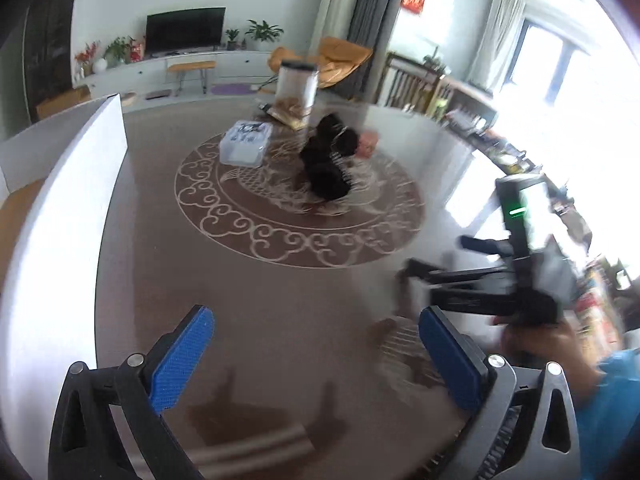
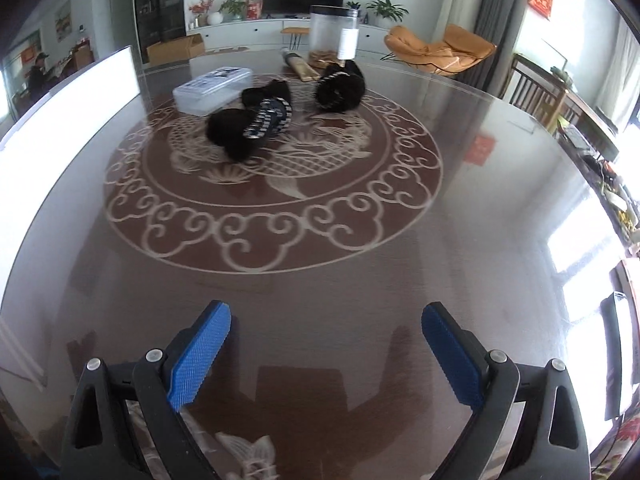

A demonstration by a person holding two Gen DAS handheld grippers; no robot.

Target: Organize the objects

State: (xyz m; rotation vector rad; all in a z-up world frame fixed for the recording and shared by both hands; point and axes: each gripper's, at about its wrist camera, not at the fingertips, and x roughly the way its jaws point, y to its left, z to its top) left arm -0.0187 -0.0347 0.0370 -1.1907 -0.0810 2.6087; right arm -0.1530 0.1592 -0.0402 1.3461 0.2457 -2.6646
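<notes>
Both tools are empty: your left gripper [image 1: 316, 356] stands wide with nothing between its blue pads, and your right gripper [image 2: 326, 354] is just as wide, over bare tabletop. You look to be at the reach-in, nothing picked yet. The dark rolled sock bundles [image 2: 250, 124] lie well ahead on the round brown glass table [image 2: 320, 288], in its patterned centre, one roll [image 2: 340, 88] apart from the pair. Just beside them sits the clear lidded plastic box [image 2: 214, 90], with a tall clear jar [image 2: 334, 32] behind. Next you need to carry forward, straddle one bundle, then close.
</notes>
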